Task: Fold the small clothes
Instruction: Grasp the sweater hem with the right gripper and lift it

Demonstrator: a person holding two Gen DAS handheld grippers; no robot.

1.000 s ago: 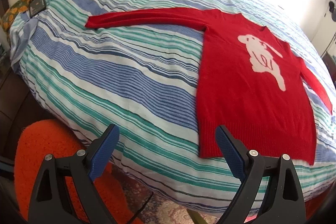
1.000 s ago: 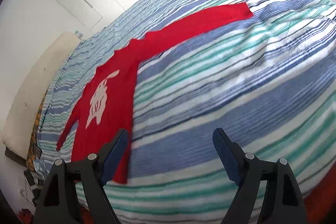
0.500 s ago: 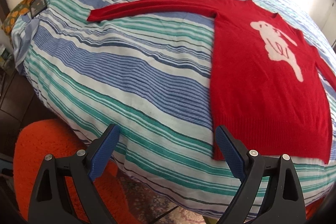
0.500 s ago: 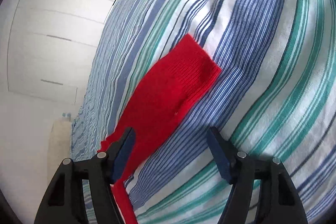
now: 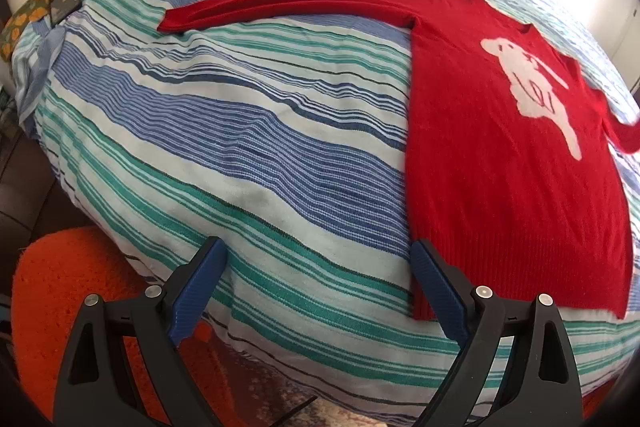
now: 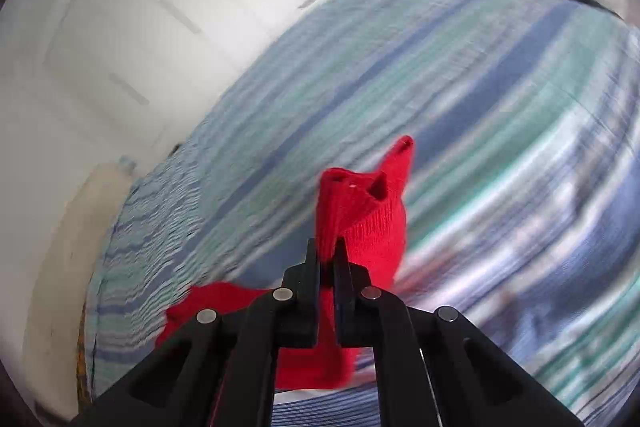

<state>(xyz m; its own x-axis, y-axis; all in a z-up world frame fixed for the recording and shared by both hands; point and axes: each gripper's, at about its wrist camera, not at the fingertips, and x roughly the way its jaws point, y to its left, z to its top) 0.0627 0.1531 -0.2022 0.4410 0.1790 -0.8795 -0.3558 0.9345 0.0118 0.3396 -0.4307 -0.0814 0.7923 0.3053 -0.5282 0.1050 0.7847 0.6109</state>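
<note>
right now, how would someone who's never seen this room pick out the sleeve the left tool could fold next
Start at the striped bedspread and find the red sweater lying flat on it. From its shoulder one long sleeve stretches straight out across the stripes. Unlike the other sleeve, it lies flat and full length, with nothing gripping it.

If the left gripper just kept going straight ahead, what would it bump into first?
Probably the striped bedspread. The open left gripper points at bare cover, with the red sweater just off to its right side.
</note>
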